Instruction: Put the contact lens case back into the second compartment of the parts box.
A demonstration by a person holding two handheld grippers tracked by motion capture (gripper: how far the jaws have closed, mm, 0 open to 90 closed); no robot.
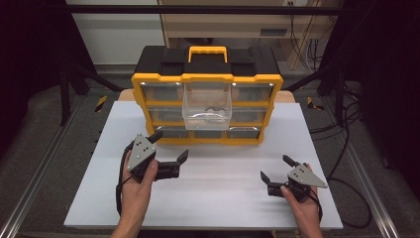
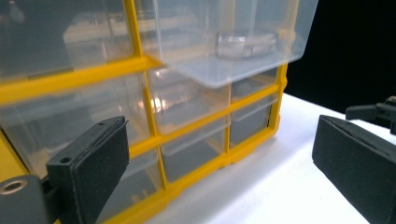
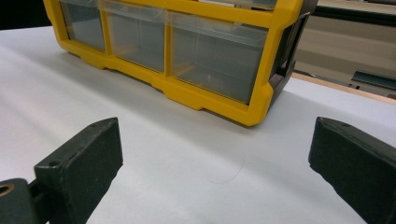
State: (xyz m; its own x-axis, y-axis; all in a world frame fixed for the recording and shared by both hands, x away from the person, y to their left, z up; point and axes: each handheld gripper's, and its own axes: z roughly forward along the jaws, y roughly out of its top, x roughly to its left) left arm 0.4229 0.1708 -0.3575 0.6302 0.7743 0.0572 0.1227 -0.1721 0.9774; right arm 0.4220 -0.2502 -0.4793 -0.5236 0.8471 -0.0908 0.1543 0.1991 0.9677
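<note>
Black padded jaws stand wide apart on both tools, with nothing between them. The left gripper [image 1: 171, 145] hovers just in front of the organizer's lower left corner, near the middle of the tabletop [image 1: 213, 198]; the right gripper [image 1: 277, 168] hangs lower, toward the tabletop's right front corner, well apart from the cabinet.

The thing in hand looks to be the clear plastic drawer [image 1: 207, 106] pulled partway out of the top row, middle column, of the yellow-framed organizer [image 1: 148, 106], which stands at the far edge of the tabletop. In the left gripper view the drawer [image 2: 224, 42] overhangs the rows beneath it, and a moulded pull tab [image 2: 246, 44] shows on its front wall.

By my judgement the drawer is light and thin-walled: stiff enough to hold its shape but likely to flex or crack under a hard squeeze, and its smooth plastic is slippery against the pads. Something small and dark lies inside, too blurred to name, so it should be kept level. The best hold is the pull tab or the front wall's top rim, pinched gently. The organizer itself seems far heavier, though it may slide on the smooth tabletop if the drawer binds.
</note>
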